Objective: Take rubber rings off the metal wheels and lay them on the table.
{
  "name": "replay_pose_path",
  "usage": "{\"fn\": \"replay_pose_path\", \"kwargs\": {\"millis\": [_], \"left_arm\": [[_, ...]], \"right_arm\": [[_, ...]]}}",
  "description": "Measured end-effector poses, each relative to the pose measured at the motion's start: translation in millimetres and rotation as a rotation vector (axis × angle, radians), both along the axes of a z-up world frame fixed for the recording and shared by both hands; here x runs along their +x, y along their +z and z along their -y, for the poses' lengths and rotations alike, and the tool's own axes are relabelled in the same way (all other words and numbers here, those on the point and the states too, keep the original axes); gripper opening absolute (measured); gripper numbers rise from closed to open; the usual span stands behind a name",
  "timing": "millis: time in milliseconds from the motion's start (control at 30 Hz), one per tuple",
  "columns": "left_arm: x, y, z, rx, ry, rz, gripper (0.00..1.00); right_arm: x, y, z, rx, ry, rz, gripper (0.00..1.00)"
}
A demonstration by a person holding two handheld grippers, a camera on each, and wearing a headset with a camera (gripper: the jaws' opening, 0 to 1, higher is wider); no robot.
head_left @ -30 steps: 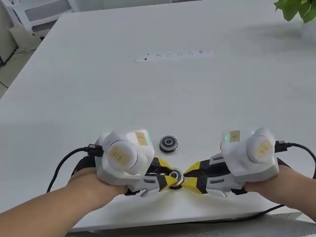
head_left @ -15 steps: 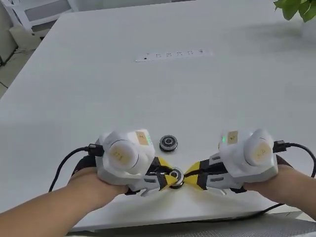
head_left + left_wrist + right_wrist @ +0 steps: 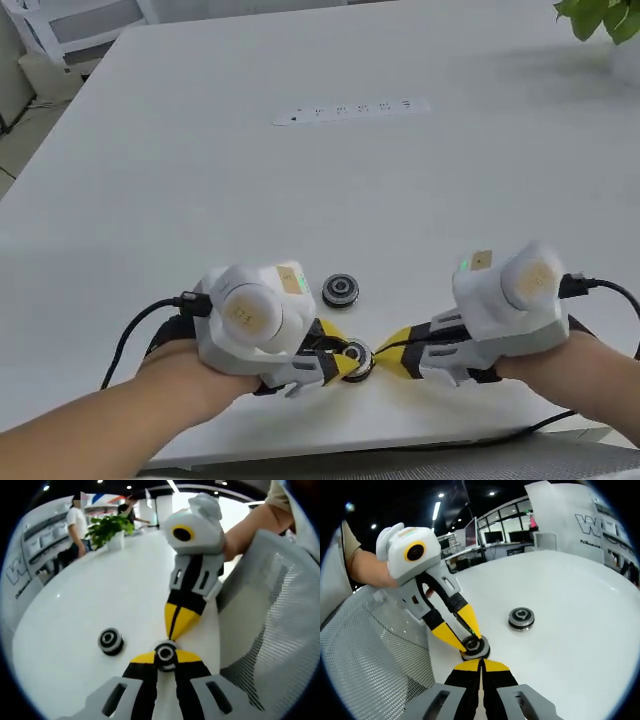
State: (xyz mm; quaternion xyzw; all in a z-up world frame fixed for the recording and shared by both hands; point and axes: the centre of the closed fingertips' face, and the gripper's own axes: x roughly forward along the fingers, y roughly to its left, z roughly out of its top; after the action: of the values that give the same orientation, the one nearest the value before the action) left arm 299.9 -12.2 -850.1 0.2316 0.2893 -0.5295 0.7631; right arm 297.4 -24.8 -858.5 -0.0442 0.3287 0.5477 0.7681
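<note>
Head view, with both gripper views. My left tongs (image 3: 341,365) are closed on a small metal wheel (image 3: 357,357), holding it between their yellow tips just above the near edge of the white tabletop (image 3: 300,200). My right tongs (image 3: 481,664) come in from the opposite side. Their jaws are pressed together with no gap, and their tips touch the rim of the held wheel; I cannot tell whether they grip any part of it. The two pairs of tongs meet tip to tip at the wheel.

A second wheel (image 3: 341,290), dark at the rim and bright at the hub, lies flat on the tabletop just beyond the tongs, apart from both. A white power strip (image 3: 352,110) lies well beyond it, near the middle of the tabletop. A green plant (image 3: 600,18) stands at the far right corner.
</note>
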Motion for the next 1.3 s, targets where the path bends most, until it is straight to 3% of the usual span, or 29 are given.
{"fn": "replay_pose_path", "kwargs": {"millis": [100,333,1100,1200,1267,1300], "left_arm": [[0.0,-0.1,0.2,0.002,0.001,0.001,0.12],[-0.2,-0.5,1.2,0.012,0.008,0.009,0.12],[0.4,-1.1,1.9,0.023,0.011,0.023,0.11],[0.2,-1.0,1.8,0.022,0.010,0.024,0.11],[0.6,-0.7,2.4,0.020,0.009,0.029,0.11],[0.4,-0.8,2.2,0.018,0.012,0.025,0.11]], "right_arm": [[3.4,2.3,1.0,0.060,-0.060,-0.084,0.00],[5.6,6.1,-0.5,0.126,-0.111,-0.161,0.00],[-2.0,12.3,-10.9,0.172,-0.078,-0.186,0.00],[-5.6,15.6,-15.1,0.191,-0.060,-0.195,0.00],[-14.0,27.9,-24.6,0.256,-0.004,-0.216,0.00],[-10.4,23.4,-19.7,0.202,-0.029,-0.212,0.00]]}}
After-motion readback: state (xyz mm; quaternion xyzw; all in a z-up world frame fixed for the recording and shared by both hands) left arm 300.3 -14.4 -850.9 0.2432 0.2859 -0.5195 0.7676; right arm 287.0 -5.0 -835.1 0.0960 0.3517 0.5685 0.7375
